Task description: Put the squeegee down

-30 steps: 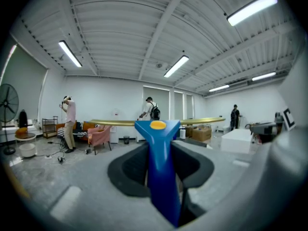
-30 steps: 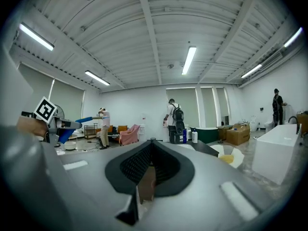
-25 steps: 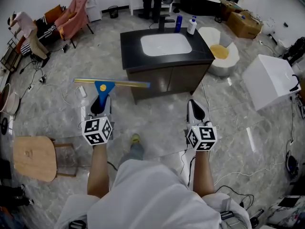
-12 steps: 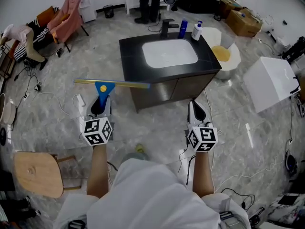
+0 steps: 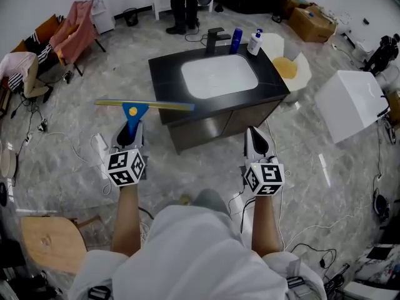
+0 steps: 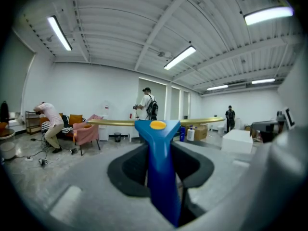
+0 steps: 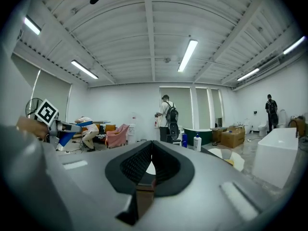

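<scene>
My left gripper (image 5: 129, 132) clamps the squeegee (image 5: 142, 105) by its blue handle, blade crosswise in the air before the black counter (image 5: 167, 74). My right gripper (image 5: 255, 141) is closed, empty (idle). I judge I'm mid-carry; next I need to reach the countertop, lower and release.

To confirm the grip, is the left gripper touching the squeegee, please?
Touching: the left gripper view shows the left gripper clamped on the squeegee handle.

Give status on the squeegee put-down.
Done: nothing set down yet. In hand: the left gripper is clamped on the blue squeegee handle, in the air short of the black vanity counter; the right gripper is shut, empty. Left: set it down, release.
</scene>
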### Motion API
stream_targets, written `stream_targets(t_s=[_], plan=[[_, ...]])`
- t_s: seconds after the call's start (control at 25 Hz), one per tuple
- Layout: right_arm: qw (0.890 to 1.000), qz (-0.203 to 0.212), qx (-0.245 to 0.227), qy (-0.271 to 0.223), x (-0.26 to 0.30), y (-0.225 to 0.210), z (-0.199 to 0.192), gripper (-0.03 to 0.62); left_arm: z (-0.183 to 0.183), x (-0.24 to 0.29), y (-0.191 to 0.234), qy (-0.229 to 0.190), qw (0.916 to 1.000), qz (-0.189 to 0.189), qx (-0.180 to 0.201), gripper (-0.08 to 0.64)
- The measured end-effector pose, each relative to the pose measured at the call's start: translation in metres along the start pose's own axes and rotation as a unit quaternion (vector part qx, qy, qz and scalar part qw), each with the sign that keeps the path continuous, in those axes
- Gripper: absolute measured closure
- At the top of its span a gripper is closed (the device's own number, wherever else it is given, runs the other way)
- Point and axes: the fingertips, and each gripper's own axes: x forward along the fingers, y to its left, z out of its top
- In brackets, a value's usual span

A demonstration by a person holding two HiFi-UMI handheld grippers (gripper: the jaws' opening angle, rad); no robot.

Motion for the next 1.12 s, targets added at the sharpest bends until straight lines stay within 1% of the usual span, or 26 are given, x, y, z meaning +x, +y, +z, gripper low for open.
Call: stream_targets(t_s=[0.32, 0.6, 0.76, 0.92, 1.12], plan=[[1.000, 0.006, 0.007, 0.016, 0.064, -0.035, -0.013, 0.589, -0.004, 0.071, -0.004, 0.011, 0.9999, -0.005, 0.000, 0.433], [0.999, 0.032, 0.002, 0.021, 0.155, -0.076, -0.008, 0.589, 0.009, 0.153, -0.002, 0.012, 0.9999, 0.012, -0.003, 0.433], [0.999, 0.043, -0.001, 0.027, 0.206, -0.110, -0.008, 0.589, 0.007, 0.209, -0.004, 0.021, 0.9995, 0.021, -0.007, 0.433], [0.998, 0.044, 0.000, 0.035, 0.252, -0.148, -0.016, 0.589, 0.001, 0.266, -0.008, 0.033, 0.9991, 0.026, -0.010, 0.433], [0.998, 0.054, 0.008, 0.043, 0.309, -0.189, -0.022, 0.589, 0.006, 0.331, -0.012, 0.041, 0.9983, 0.040, -0.011, 0.433]])
